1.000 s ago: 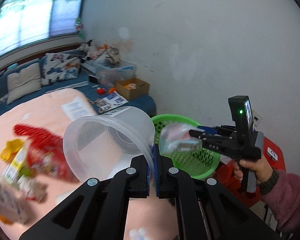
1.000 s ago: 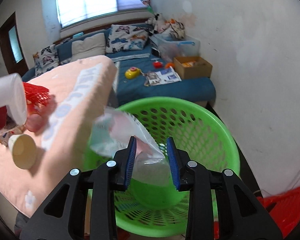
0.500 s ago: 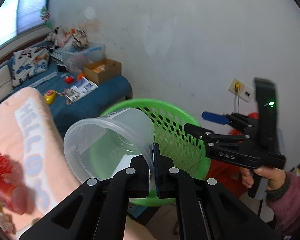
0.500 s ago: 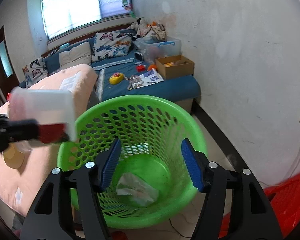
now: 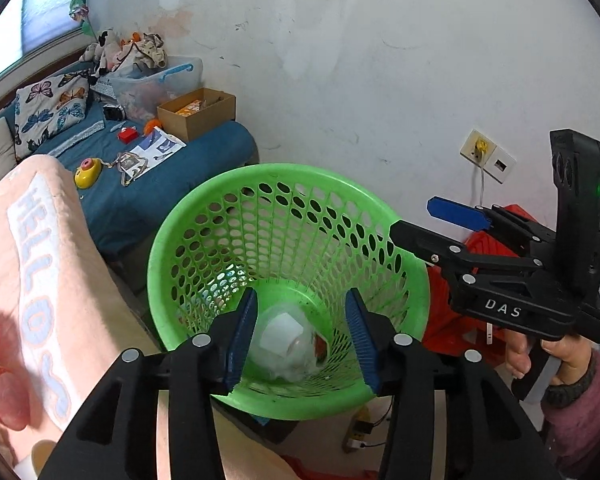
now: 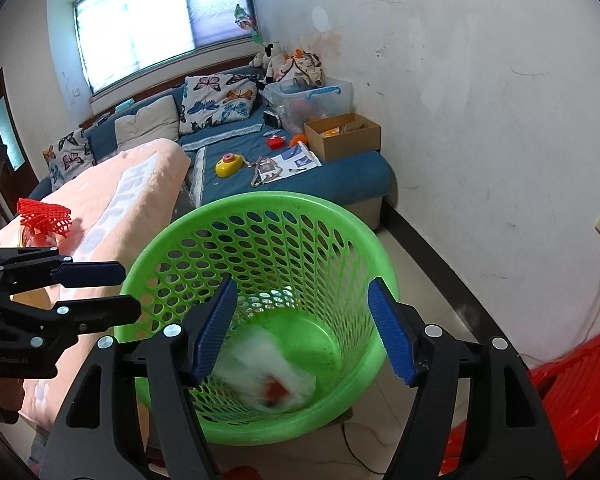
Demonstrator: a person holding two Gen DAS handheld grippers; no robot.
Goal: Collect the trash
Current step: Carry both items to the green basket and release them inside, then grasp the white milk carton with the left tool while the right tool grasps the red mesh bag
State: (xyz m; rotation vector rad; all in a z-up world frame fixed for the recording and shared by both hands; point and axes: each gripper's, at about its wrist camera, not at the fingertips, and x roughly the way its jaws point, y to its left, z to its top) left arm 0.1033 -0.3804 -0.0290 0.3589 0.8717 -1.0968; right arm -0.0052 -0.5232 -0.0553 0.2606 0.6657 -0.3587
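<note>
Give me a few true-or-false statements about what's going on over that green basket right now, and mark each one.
1. Both grippers are open and hold nothing. True: left gripper, right gripper.
2. The green basket contains nothing. False: a clear plastic container lies at its bottom.
3. The basket's walls are solid. False: they are full of holes.
4. A cardboard box sits on the blue sofa. True.
5. The fingers have blue pads. True.
</note>
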